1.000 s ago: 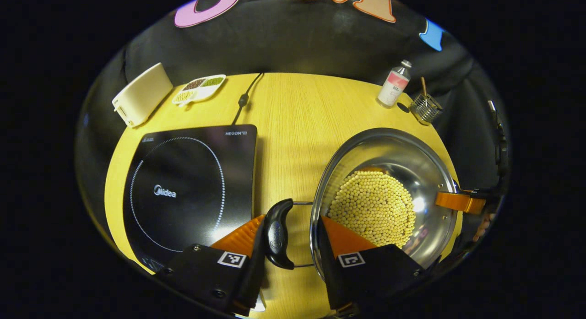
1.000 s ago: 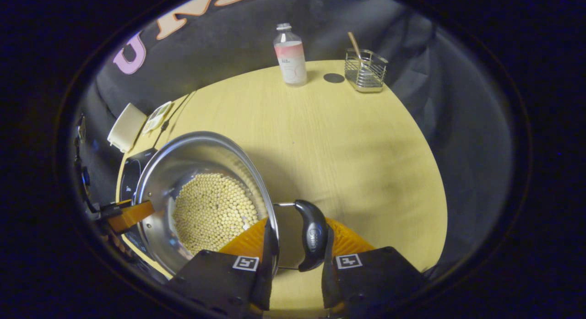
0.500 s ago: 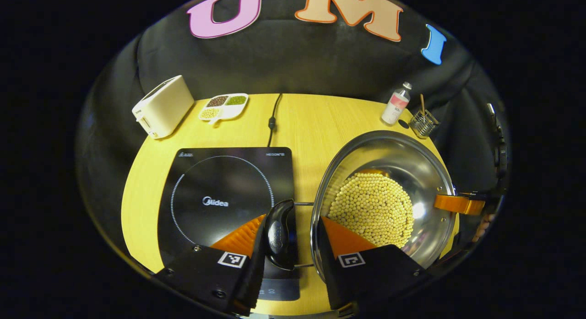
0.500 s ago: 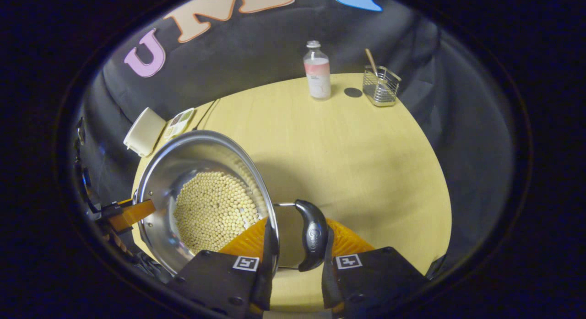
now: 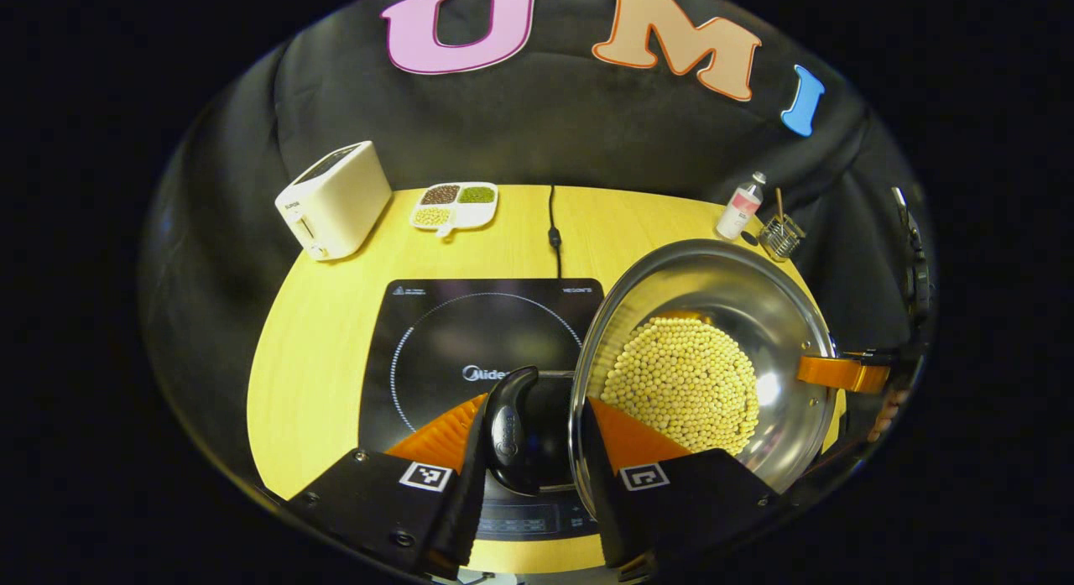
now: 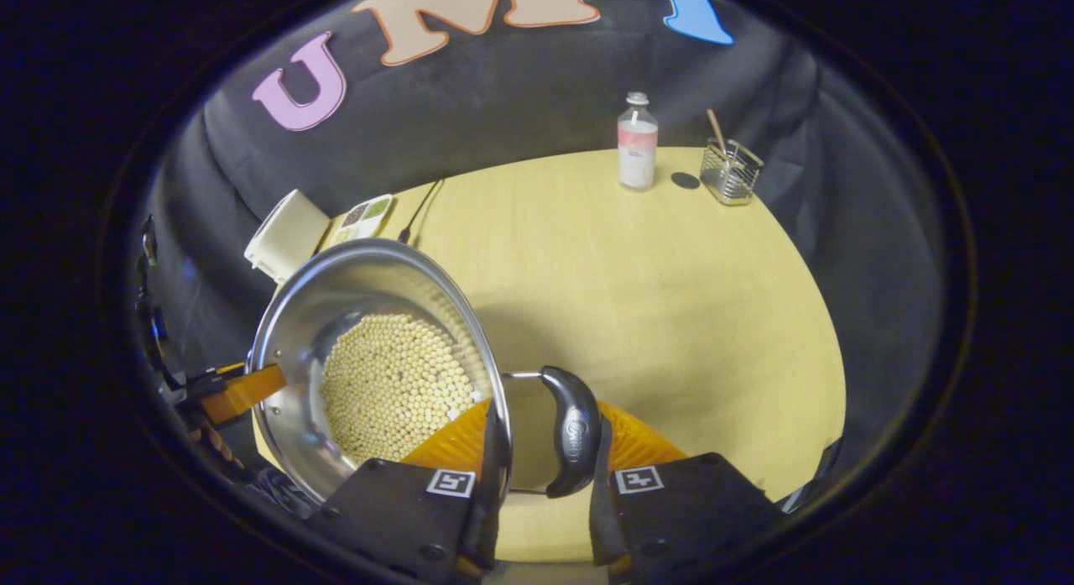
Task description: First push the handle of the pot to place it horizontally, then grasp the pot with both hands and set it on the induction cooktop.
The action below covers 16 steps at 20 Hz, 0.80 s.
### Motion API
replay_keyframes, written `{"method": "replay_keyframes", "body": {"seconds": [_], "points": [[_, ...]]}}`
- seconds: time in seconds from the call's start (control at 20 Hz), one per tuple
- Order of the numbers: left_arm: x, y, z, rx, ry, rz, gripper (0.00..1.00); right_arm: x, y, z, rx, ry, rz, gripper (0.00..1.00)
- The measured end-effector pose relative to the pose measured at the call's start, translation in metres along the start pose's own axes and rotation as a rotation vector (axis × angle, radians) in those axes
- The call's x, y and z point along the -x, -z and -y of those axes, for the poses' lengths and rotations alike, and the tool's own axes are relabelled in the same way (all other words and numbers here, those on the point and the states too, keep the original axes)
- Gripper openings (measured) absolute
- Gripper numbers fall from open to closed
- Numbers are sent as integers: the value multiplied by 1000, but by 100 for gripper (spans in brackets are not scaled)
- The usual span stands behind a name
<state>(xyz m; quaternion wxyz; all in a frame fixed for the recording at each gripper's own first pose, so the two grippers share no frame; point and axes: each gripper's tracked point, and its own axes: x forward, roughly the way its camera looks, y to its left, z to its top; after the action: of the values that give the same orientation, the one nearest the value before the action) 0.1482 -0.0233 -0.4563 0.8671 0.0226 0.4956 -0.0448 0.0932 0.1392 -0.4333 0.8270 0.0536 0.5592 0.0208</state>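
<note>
A steel pot (image 5: 713, 274) holding yellow beans (image 5: 684, 383) hangs above the table, gripped at both sides. My left gripper (image 5: 533, 404) is shut on the pot: one orange finger is inside the rim, the other outside the black left handle (image 5: 510, 430). In the right gripper view, my right gripper (image 6: 545, 413) is shut the same way over the rim and the black right handle (image 6: 572, 430) of the pot (image 6: 369, 274). The black induction cooktop (image 5: 470, 333) lies under the left handle and the pot's left edge. Each view shows the opposite gripper's orange finger (image 5: 839, 373) at the far rim.
At the back of the round yellow table (image 5: 319, 316) stand a white toaster (image 5: 334, 201) and a divided dish (image 5: 454, 206). The cooktop's cable (image 5: 554, 224) runs back. A bottle (image 6: 637, 144) and a wire basket (image 6: 732, 172) stand at the far right.
Both grippers have carried the pot up and to the left. The cooktop, a second ago apart from the left handle, now lies under it; the grips are unchanged.
</note>
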Motion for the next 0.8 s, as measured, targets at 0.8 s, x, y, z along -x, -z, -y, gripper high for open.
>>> {"method": "replay_keyframes", "body": {"seconds": [0.8], "points": [[4,2,-2,5,-80,1,58,-34,1,-121,59,-72,-33,46]]}}
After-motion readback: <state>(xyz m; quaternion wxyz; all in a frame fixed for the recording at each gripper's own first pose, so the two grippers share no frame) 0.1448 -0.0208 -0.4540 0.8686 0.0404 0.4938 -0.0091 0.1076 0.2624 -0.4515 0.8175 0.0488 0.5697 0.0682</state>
